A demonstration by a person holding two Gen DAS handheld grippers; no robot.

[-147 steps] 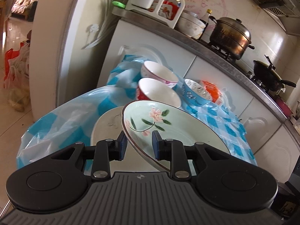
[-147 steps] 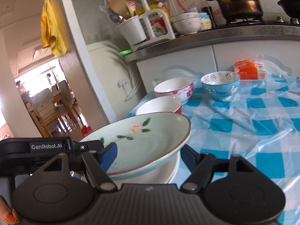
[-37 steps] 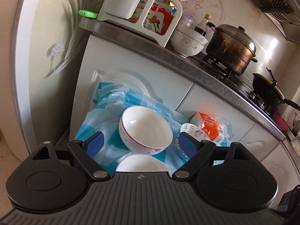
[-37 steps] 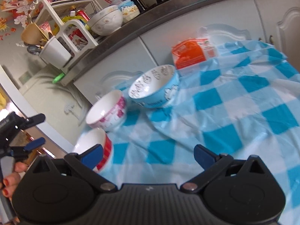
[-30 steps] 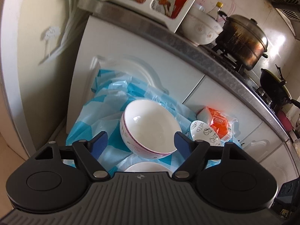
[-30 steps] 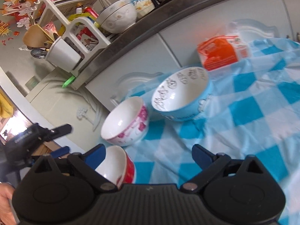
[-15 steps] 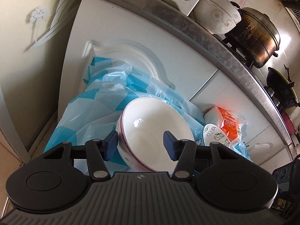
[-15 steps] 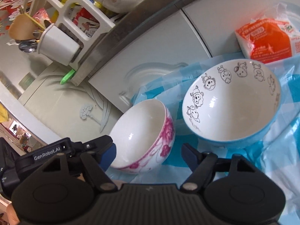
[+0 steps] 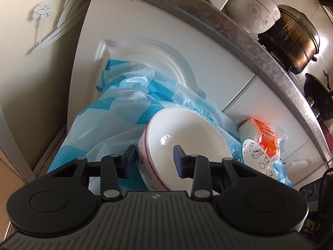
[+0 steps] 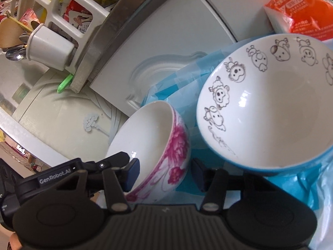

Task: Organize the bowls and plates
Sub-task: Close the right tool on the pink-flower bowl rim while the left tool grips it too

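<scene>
Left wrist view shows the left gripper (image 9: 155, 161) with its jaws narrowed on the near wall of the pink bowl (image 9: 185, 143): one pad lies against the outside, the other is inside the bowl, and the jaws have just been closing on the rim between them. This bowl stands near the back left corner of the table, on the blue checked cloth (image 9: 108, 125), close to the white cabinet (image 9: 145, 31). Right wrist view shows the right gripper (image 10: 164, 174) at the same pink bowl (image 10: 158, 143) from the other side. Its jaws have just been closing too, and they are now narrow, with the flowered wall between them; the left pad seems to sit inside the rim, but whether the right pad really presses the outside I cannot tell for sure. The blue bowl (image 10: 268, 112) with little cartoon animals stands just beside the pink one, toward the back edge, in front of an orange packet (image 10: 299, 10). I judge that the step in hand is to take the pink bowl, probably to stack the bowls together. The next move calls for a straight lift with both grips firm, because the glazed wall is smooth and can slip, and the blue bowl is close enough to be knocked.
</scene>
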